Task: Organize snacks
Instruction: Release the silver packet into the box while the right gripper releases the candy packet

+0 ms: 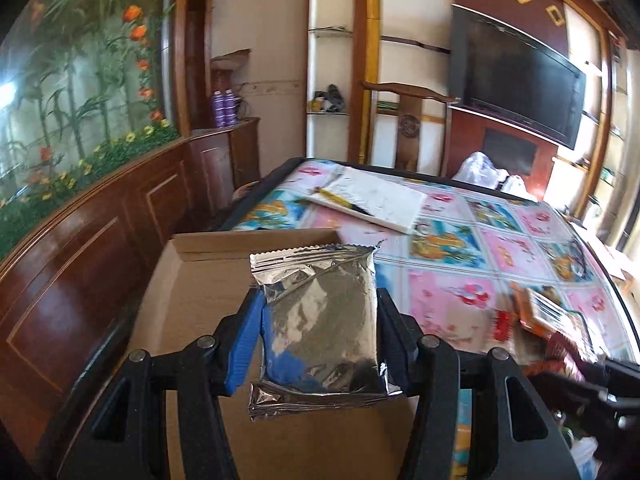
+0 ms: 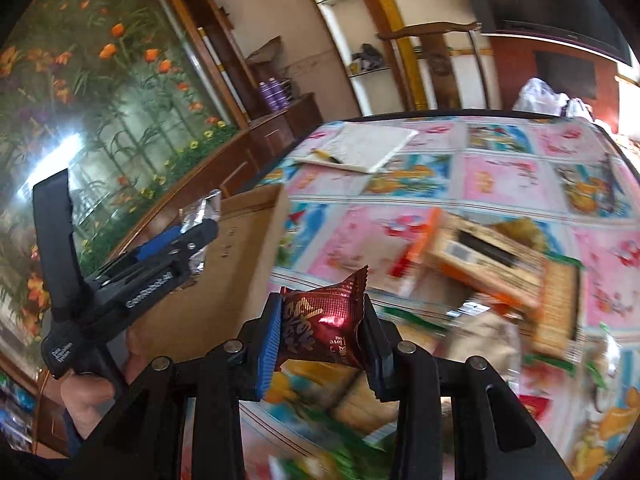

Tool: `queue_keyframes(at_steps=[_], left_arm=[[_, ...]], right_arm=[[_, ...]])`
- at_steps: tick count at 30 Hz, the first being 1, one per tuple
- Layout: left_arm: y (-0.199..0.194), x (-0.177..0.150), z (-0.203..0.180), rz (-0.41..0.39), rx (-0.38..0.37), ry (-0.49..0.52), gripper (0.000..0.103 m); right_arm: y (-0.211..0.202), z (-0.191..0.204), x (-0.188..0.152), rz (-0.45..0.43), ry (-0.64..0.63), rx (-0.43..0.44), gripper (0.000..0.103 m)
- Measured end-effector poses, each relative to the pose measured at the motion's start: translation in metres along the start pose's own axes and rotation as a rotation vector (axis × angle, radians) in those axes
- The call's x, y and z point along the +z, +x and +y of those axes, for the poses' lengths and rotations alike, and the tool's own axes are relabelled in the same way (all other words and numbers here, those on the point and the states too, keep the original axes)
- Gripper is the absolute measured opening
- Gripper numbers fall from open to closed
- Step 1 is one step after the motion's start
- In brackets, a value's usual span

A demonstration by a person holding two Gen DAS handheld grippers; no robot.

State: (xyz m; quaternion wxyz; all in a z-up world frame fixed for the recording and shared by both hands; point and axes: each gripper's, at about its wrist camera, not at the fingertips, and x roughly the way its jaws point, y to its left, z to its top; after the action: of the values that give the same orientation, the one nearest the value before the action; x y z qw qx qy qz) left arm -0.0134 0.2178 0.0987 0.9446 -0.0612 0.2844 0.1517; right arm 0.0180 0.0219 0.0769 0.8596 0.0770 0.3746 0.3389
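Note:
My left gripper (image 1: pixel 320 320) is shut on a silver foil snack packet (image 1: pixel 320 320) and holds it above an open cardboard box (image 1: pixel 192 288) at the table's left edge. In the right wrist view the left gripper (image 2: pixel 196 232) shows at the left with the foil packet (image 2: pixel 204 210) over the box (image 2: pixel 240 264). My right gripper (image 2: pixel 320 328) is shut on a dark red snack packet (image 2: pixel 324 320) and holds it above the table, to the right of the box.
A table with a colourful patterned cloth (image 1: pixel 460 280) carries a pile of snack boxes and packets (image 2: pixel 492 272) at the right, blurred. A white board with a pen (image 1: pixel 372 200) lies at the far side. A wooden chair (image 1: pixel 408 120) stands behind.

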Motion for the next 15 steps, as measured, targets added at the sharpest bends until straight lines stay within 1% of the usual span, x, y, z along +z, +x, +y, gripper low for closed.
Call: queue_keyframes(at_steps=[4,5,6,9,12,15], left_arm=[[0.007,0.008,0.037,0.011,0.089,-0.064,0.055],[0.010,0.009,0.049,0.019,0.123,-0.080,0.055],[0.014,0.010,0.057,0.029,0.141,-0.095,0.055],[0.028,0.007,0.081,0.094,0.173,-0.165,0.055],[0.038,0.002,0.084,0.140,0.181,-0.166,0.055],[0.040,-0.002,0.079,0.152,0.197,-0.142,0.055]], right_arm=[[0.035,0.035,0.006,0.033,-0.033,0.043,0.039],[0.043,0.044,0.007,0.043,-0.040,0.062,0.039],[0.052,0.053,0.007,0.051,-0.049,0.077,0.039],[0.074,0.077,0.007,0.078,-0.090,0.106,0.040],[0.090,0.092,0.001,0.101,-0.129,0.126,0.040],[0.105,0.097,-0.012,0.147,-0.154,0.138,0.040]])
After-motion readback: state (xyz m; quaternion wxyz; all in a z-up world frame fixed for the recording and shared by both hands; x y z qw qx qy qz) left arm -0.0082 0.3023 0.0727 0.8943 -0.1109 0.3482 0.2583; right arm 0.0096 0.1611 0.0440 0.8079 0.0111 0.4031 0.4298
